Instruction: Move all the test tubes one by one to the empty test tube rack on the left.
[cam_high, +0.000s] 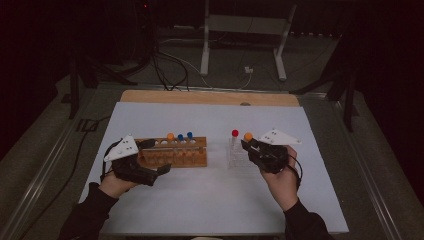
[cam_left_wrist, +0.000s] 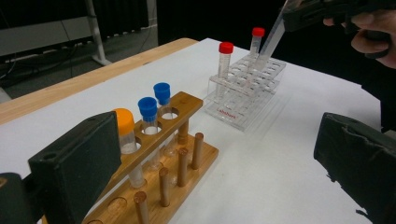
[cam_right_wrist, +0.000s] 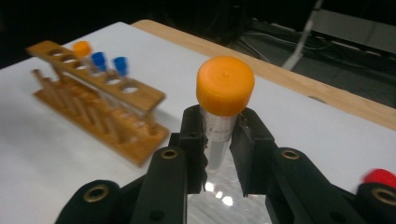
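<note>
Orange-capped and clear-bodied, the tube sits clamped between the closed jaws of the right gripper, held just under its cap. In the left gripper view it slants down from that gripper toward the clear plastic rack, its tip at the rack's top — whether it has entered a hole I cannot tell. Two red-capped tubes stand upright in that rack.

To the left on the white table cover is the wooden rack, holding another orange-capped tube and two blue-capped tubes in a row. The left gripper rests beside the near left end of the wooden rack — its jaws spread wide with nothing between them. Beyond the cover runs a bare wooden table edge.
</note>
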